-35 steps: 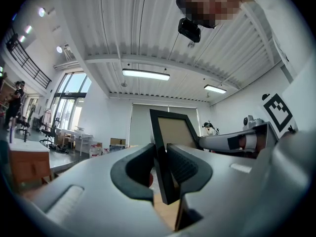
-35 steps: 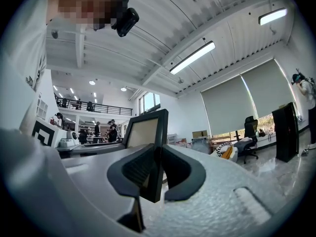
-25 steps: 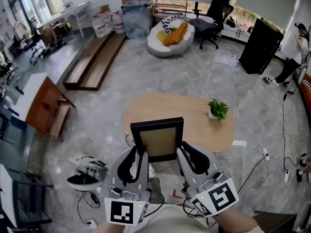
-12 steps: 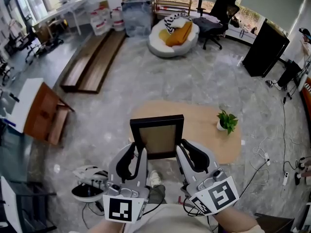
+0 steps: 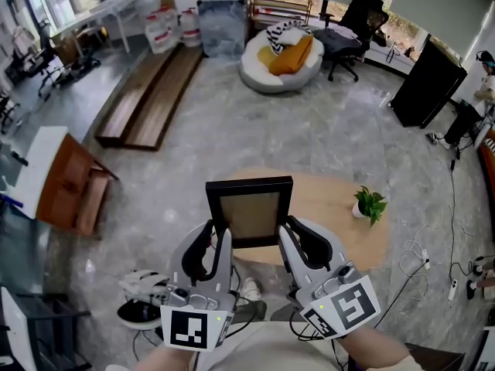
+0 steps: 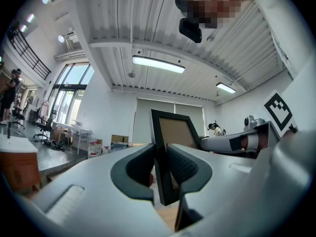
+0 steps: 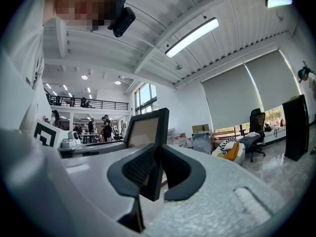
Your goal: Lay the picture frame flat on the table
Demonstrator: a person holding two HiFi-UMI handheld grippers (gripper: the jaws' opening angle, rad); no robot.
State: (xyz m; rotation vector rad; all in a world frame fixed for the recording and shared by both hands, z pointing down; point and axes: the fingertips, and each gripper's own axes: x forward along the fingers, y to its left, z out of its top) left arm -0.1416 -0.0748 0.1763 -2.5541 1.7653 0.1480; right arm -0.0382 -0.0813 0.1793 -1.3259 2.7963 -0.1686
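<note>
Oval wooden surface (image 5: 329, 199) below, picture frame (image 5: 249, 211) aloft

Held upright at centre over surface's near edge, clamped at lower sides by left claw (image 5: 216, 239) and right claw (image 5: 294, 236). Risks, probably: slipping if tilted unevenly; landing short, onto floor (image 5: 155, 199).

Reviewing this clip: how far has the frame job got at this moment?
Done: the picture frame is gripped, the left tool shut on its left edge and the right tool on its right edge. In hand: it is held upright above the near edge of the table. Left: tilting it down and laying it flat on the tabletop.
</note>
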